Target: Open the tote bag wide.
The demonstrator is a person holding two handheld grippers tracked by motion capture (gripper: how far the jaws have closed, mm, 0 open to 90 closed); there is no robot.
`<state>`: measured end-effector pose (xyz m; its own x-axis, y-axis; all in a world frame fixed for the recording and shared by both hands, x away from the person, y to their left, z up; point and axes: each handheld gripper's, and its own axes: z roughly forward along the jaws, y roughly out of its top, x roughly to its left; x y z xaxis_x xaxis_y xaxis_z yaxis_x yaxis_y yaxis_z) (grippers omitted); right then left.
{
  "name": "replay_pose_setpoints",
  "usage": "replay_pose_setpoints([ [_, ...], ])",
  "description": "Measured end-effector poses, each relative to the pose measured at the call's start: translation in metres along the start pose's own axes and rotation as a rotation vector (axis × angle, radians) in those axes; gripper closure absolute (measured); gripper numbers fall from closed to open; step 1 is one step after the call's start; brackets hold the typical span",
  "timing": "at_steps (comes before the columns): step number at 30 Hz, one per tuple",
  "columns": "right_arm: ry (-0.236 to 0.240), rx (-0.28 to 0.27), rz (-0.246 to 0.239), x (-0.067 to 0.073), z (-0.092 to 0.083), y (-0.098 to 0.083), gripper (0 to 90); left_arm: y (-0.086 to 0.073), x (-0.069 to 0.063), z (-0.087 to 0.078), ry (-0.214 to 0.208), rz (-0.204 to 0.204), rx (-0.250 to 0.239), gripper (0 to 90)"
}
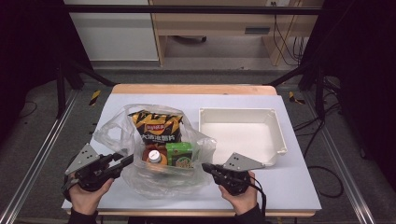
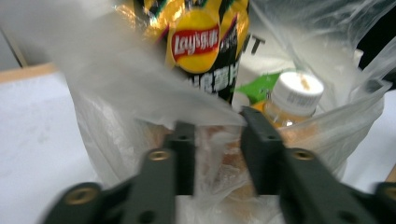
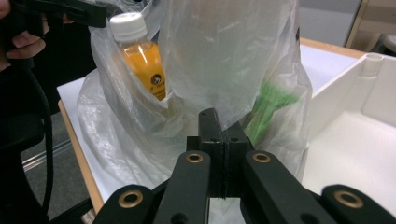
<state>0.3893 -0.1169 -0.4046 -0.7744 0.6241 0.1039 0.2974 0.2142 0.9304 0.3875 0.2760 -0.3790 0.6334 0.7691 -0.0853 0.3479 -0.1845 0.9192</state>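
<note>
Item: clear plastic bag [image 1: 154, 154] on counter [image 1: 299, 186], holding chips [image 1: 156, 126], bottle [image 1: 154, 157], green carton [image 1: 180, 154]. My right claw [image 3: 218, 126] pinches its rim shut; left claw [image 2: 217, 133], part-open, straddles film to spread the mouth.

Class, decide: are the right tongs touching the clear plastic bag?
Touching. The right gripper view shows the right tongs shut on the clear plastic bag.

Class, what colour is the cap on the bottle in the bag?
White; the cap shows best in the right gripper view.
</note>
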Motion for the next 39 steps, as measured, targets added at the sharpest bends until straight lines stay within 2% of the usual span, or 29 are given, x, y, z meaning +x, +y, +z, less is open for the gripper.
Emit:
replay_pose_setpoints([
  [1, -0.001, 0.002, -0.002, 0.001, -0.001, -0.001, 90.0, -0.002, -0.001, 0.001, 0.004, -0.003, 0.016, 76.7],
  [4, -0.001, 0.020, 0.009, 0.001, -0.002, -0.006, 90.0, -0.007, -0.002, 0.000, 0.001, -0.002, 0.027, 87.8],
  [5, -0.003, 0.028, 0.010, 0.002, -0.002, -0.009, 90.0, -0.014, -0.004, 0.001, 0.009, 0.004, 0.050, 88.4],
  [6, -0.003, 0.028, 0.010, 0.002, -0.002, -0.009, 90.0, -0.014, -0.004, 0.001, 0.009, 0.004, 0.050, 88.7],
  [7, -0.001, 0.039, 0.015, 0.002, 0.000, -0.015, 90.0, -0.024, -0.006, 0.004, 0.015, 0.007, 0.084, 89.0],
  [8, -0.001, 0.039, 0.015, 0.002, 0.000, -0.015, 90.0, -0.024, -0.006, 0.004, 0.015, 0.007, 0.084, 89.0],
  [10, -0.015, 0.086, 0.022, 0.001, 0.006, -0.025, 90.0, -0.042, -0.006, 0.014, 0.013, 0.005, 0.143, 89.1],
  [11, -0.015, 0.086, 0.022, 0.001, 0.006, -0.025, 90.0, -0.042, -0.006, 0.014, 0.013, 0.005, 0.143, 89.1],
  [14, -0.034, 0.129, 0.046, -0.003, 0.010, -0.037, 90.0, -0.054, -0.004, 0.026, 0.013, -0.007, 0.191, 89.2],
  [19, -0.069, 0.166, 0.074, -0.009, 0.014, -0.049, 90.0, -0.066, 0.000, 0.037, 0.020, -0.015, 0.233, 89.1],
  [21, -0.075, 0.187, 0.086, -0.011, 0.019, -0.055, 90.0, -0.069, 0.000, 0.039, 0.024, -0.017, 0.235, 89.1],
  [26, -0.104, 0.228, 0.085, -0.011, 0.032, -0.065, 90.0, -0.075, 0.001, 0.046, 0.054, 0.019, 0.264, 88.7],
  [30, -0.135, 0.263, 0.066, -0.010, 0.040, -0.070, 90.0, -0.077, 0.001, 0.050, 0.058, 0.018, 0.273, 86.2],
  [32, -0.152, 0.269, 0.042, -0.010, 0.043, -0.072, 90.0, -0.078, 0.003, 0.053, 0.061, 0.021, 0.280, 83.6],
  [33, -0.161, 0.279, 0.052, -0.010, 0.045, -0.072, 90.0, -0.079, 0.003, 0.054, 0.063, 0.019, 0.277, 82.2],
  [36, -0.164, 0.280, 0.049, -0.009, 0.048, -0.075, 90.0, -0.079, 0.004, 0.054, 0.068, 0.018, 0.273, 72.7],
  [37, -0.161, 0.280, 0.051, -0.010, 0.047, -0.074, 86.6, -0.080, 0.006, 0.053, 0.061, -0.002, 0.258, 67.5],
  [39, -0.151, 0.270, 0.060, -0.011, 0.044, -0.074, 82.0, -0.080, 0.008, 0.051, 0.065, -0.014, 0.247, 58.7],
])
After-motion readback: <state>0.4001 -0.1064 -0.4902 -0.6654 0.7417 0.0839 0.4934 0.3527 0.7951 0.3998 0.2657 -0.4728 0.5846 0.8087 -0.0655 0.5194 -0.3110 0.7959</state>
